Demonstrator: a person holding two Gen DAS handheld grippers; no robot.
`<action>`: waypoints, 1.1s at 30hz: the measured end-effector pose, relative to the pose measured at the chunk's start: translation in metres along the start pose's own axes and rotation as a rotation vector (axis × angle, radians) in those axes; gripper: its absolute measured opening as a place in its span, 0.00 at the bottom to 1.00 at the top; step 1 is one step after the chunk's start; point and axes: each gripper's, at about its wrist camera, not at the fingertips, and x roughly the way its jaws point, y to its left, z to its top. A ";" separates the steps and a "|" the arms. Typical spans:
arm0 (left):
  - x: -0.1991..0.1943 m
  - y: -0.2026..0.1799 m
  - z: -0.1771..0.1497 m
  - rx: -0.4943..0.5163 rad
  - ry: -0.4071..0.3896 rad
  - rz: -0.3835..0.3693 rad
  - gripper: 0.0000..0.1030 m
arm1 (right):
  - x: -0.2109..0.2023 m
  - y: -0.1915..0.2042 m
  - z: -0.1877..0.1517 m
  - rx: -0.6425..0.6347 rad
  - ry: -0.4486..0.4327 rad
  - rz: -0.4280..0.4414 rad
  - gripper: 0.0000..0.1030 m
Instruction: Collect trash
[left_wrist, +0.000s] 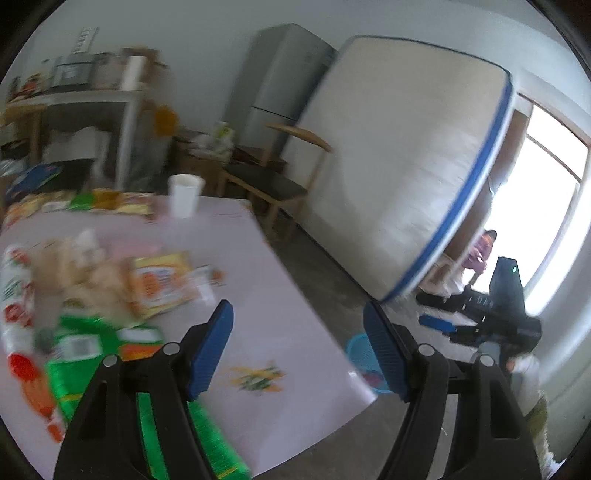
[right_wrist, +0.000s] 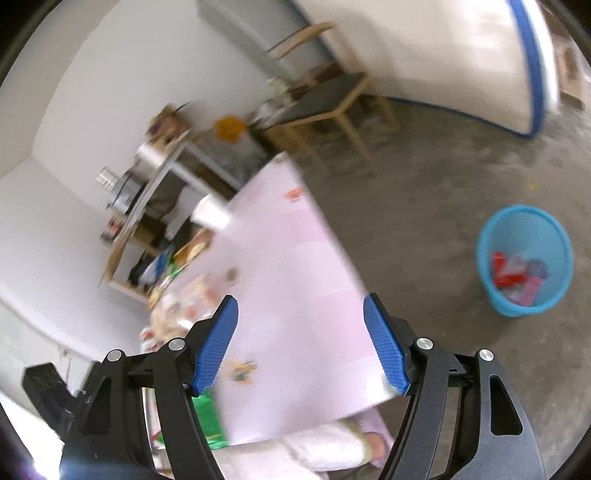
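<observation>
My left gripper (left_wrist: 297, 349) is open and empty above the pink table (left_wrist: 280, 295), near its right edge. Snack wrappers lie on the table's left side: an orange packet (left_wrist: 162, 284), a green packet (left_wrist: 85, 350) and a red and white one (left_wrist: 14, 295). A white paper cup (left_wrist: 184, 195) stands at the far edge. My right gripper (right_wrist: 301, 345) is open and empty above the same table (right_wrist: 295, 266). A blue mesh trash basket (right_wrist: 524, 258) with wrappers inside stands on the floor to the right. The basket also shows in the left wrist view (left_wrist: 360, 350), partly behind my finger.
A wooden chair (left_wrist: 273, 181) stands beyond the table. A mattress (left_wrist: 402, 158) leans against the wall beside a grey fridge (left_wrist: 280, 81). A cluttered shelf (left_wrist: 74, 110) is at the back left. The other gripper (left_wrist: 495, 317) shows at the right. Both views are motion-blurred.
</observation>
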 end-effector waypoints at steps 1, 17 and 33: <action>-0.006 0.008 -0.002 -0.012 -0.008 0.011 0.68 | 0.010 0.017 0.000 -0.021 0.016 0.007 0.65; -0.054 0.104 -0.029 -0.129 -0.059 0.089 0.68 | 0.168 0.178 0.000 -0.267 0.154 -0.113 0.56; -0.048 0.128 -0.026 -0.176 -0.059 0.102 0.68 | 0.203 0.158 -0.024 -0.295 0.293 -0.212 0.26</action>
